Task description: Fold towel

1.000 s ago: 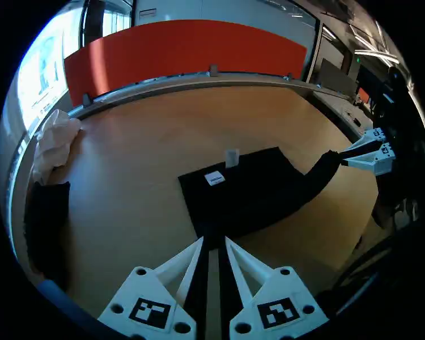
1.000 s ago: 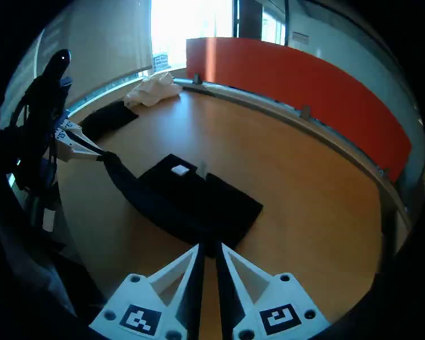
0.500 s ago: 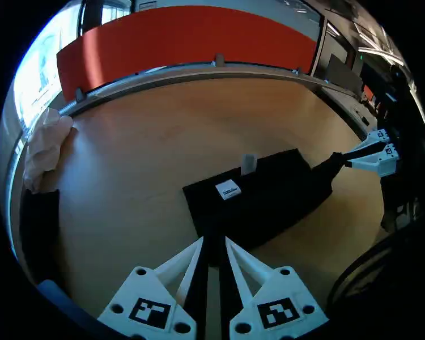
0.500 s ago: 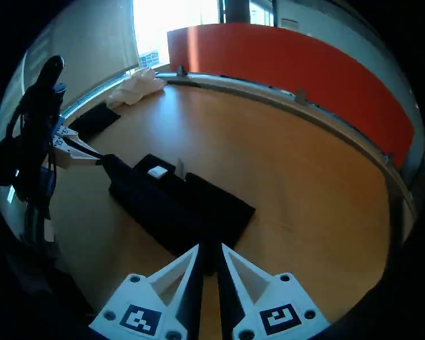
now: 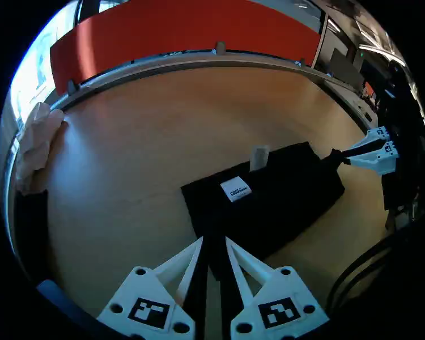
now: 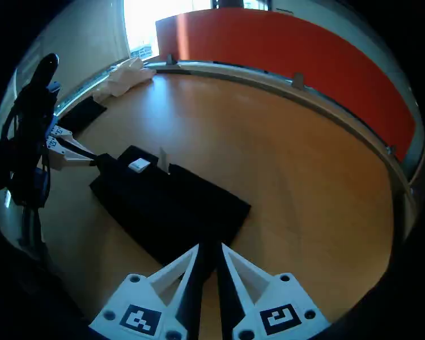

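Wooden counter (image 5: 127, 147) bears a black cloth towel (image 5: 280, 198), seemingly doubled once; left gripper (image 5: 214, 242) and right gripper (image 6: 210, 247) fingers each pinch a corner, further folds remaining.

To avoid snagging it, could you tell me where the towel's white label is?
In the left gripper view, the white label lies on the black towel, near its far edge.

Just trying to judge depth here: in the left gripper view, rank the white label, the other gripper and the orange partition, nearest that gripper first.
1. White label, just ahead of the left gripper, on the black towel.
2. Right gripper, off right.
3. Orange partition, along the back.
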Tool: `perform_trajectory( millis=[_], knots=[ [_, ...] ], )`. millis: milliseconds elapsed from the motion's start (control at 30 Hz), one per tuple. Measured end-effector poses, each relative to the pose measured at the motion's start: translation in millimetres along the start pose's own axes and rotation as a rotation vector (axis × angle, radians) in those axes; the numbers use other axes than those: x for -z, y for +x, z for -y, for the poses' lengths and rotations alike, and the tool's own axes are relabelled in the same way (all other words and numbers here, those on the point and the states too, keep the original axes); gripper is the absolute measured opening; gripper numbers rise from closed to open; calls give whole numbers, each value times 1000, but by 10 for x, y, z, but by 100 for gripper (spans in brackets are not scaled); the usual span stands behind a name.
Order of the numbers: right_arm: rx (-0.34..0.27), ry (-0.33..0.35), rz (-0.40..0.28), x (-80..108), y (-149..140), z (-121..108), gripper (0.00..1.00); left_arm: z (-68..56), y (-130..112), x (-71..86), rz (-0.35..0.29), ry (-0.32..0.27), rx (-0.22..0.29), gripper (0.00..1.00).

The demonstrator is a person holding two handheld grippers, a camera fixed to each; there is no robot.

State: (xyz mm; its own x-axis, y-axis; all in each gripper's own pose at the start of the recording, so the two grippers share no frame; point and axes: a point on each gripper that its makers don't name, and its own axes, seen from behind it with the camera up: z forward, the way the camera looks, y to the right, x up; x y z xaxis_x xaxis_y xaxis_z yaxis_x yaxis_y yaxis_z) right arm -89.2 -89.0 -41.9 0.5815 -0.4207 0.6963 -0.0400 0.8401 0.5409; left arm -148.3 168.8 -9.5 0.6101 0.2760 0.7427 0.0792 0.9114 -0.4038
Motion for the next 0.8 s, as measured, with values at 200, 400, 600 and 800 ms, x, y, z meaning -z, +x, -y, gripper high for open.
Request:
perform_trajectory(
  millis=[200,400,600,800],
  knots=[
    [-2,-22,0,-158,40,-87,15,50,49,-165,-7,-3,7,21],
    [-1,-54,2,-272,66,-173,20,117,102,-280,-13,12,3,32],
    [3,-81,0,-343,80,-242,32,188,149,-343,-22,39,-21,50],
    [20,-121,6,-390,84,-356,52,283,244,-367,-34,68,-27,75]
  ],
)
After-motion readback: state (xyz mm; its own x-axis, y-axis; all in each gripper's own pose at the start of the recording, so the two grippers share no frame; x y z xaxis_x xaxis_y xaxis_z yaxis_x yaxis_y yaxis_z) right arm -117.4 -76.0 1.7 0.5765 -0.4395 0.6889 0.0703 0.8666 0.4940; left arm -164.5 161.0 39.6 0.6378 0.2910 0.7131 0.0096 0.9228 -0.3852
